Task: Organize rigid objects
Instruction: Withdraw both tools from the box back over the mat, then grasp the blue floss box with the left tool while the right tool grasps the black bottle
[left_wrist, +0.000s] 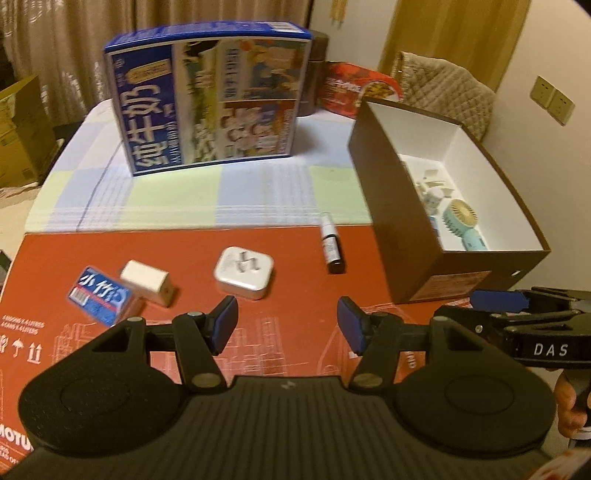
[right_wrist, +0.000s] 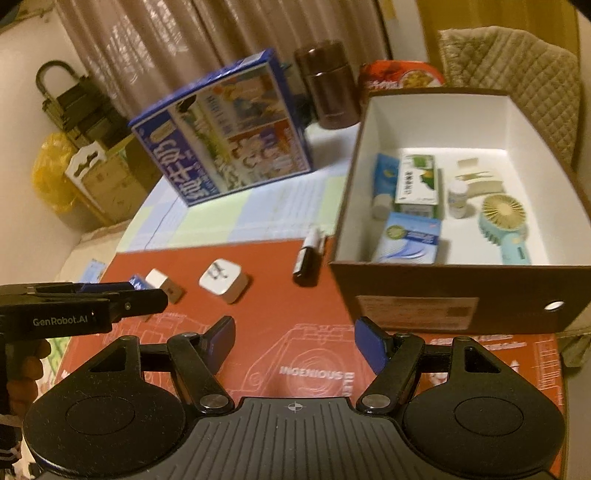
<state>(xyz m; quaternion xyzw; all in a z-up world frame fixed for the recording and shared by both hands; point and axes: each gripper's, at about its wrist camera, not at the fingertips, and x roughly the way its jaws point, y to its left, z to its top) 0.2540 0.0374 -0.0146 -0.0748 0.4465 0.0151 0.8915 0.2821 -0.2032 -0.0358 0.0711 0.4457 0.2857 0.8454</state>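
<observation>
On the red board (left_wrist: 280, 236) lie a blue packet (left_wrist: 99, 295), a white block (left_wrist: 146, 282), a white square case (left_wrist: 243, 273) and a small black-and-white bottle (left_wrist: 331, 243). They also show in the right wrist view: packet (right_wrist: 137, 282), block (right_wrist: 162, 282), case (right_wrist: 223, 280), bottle (right_wrist: 308, 256). The brown open box (right_wrist: 458, 291) holds a teal fan (right_wrist: 508, 229), small cartons and a tube. My left gripper (left_wrist: 287, 325) is open and empty, just short of the case. My right gripper (right_wrist: 294, 341) is open and empty, in front of the box's near wall.
A big blue milk carton box (left_wrist: 210, 99) stands at the back of the table, with a brown jar (right_wrist: 328, 85) and a red packet (right_wrist: 399, 75) behind. A quilted chair (right_wrist: 517, 70) is behind the brown box. Cardboard boxes (right_wrist: 107, 177) stand on the floor at the left.
</observation>
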